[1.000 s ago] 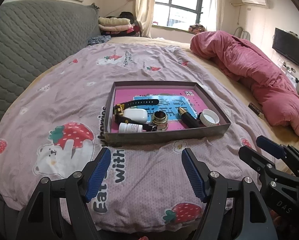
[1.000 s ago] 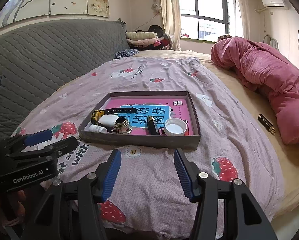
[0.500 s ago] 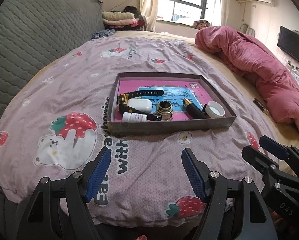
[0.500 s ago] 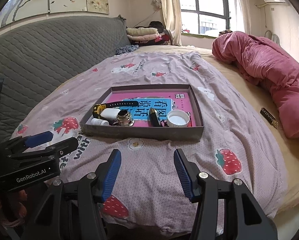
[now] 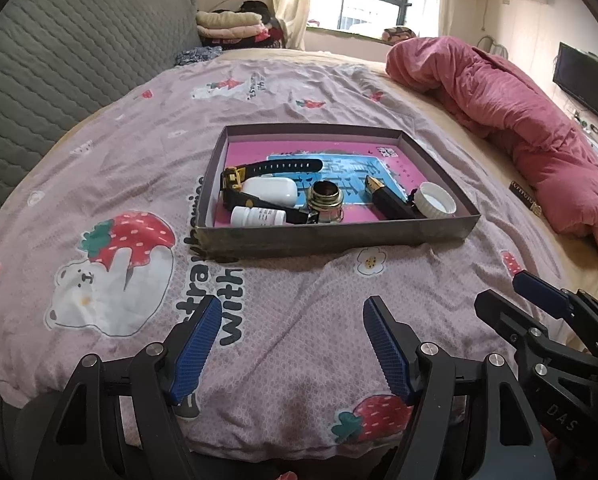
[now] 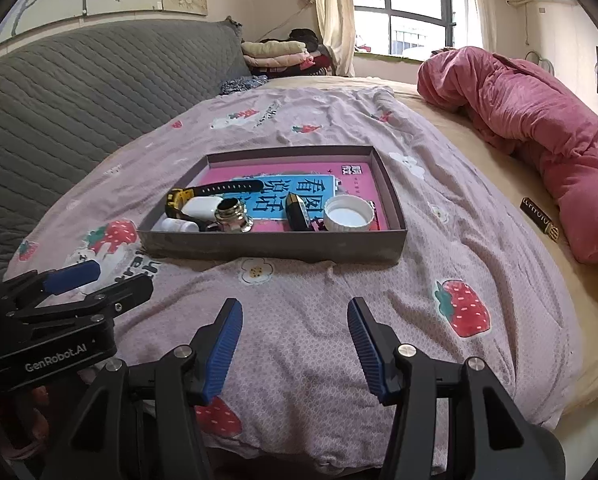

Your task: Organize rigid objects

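Left gripper (image 5: pixel 293 322) and right gripper (image 6: pixel 295 318) hover side by side, tilted downward; both jaws wide apart, empty.

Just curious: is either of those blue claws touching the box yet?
Apart. Both wrist views show bedspread between the box and the left gripper and right gripper.

White bottle (image 6: pixel 177 224) half hidden behind tray wall (image 6: pixel 271 245).

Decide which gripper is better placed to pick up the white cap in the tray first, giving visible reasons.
Probably the right gripper. The white cap lies at the right end of the tray, almost straight ahead of it. The left gripper faces the tray's left half. Both are open and empty.
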Action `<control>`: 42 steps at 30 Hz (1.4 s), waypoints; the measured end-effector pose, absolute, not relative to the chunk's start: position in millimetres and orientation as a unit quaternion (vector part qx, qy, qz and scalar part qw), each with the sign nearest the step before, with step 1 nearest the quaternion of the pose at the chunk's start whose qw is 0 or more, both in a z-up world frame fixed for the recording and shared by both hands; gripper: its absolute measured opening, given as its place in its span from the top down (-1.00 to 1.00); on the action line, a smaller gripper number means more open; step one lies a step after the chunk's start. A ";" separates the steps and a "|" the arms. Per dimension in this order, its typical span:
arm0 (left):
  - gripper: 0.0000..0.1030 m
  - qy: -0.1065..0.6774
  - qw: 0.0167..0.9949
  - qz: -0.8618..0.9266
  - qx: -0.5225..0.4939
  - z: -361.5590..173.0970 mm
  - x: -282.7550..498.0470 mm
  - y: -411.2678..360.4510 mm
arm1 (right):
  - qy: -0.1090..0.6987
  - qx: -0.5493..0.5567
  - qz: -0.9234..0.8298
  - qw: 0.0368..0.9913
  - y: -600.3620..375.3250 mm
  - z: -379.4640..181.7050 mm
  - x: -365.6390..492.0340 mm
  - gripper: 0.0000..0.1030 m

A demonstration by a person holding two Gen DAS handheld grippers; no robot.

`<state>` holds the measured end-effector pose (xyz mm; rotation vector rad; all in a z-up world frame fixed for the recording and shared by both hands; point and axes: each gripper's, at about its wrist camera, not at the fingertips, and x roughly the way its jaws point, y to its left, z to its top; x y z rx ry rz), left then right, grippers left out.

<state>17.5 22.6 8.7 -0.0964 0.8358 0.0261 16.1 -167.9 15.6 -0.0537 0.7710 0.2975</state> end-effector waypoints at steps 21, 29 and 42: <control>-0.45 0.445 0.894 0.027 -0.056 -20.7 37.7 29.0 | 0.396 -0.039 0.138 0.907 -161.3 -11.8 33.9 -0.05; -0.45 0.446 0.893 0.027 -0.055 -22.9 41.0 29.4 | 0.399 -0.038 0.137 0.906 -161.5 -14.8 36.9 -0.05; -0.45 0.402 0.914 0.022 -0.035 -4.1 30.8 23.4 | 0.363 -0.046 0.129 0.922 -163.2 0.2 31.3 -0.05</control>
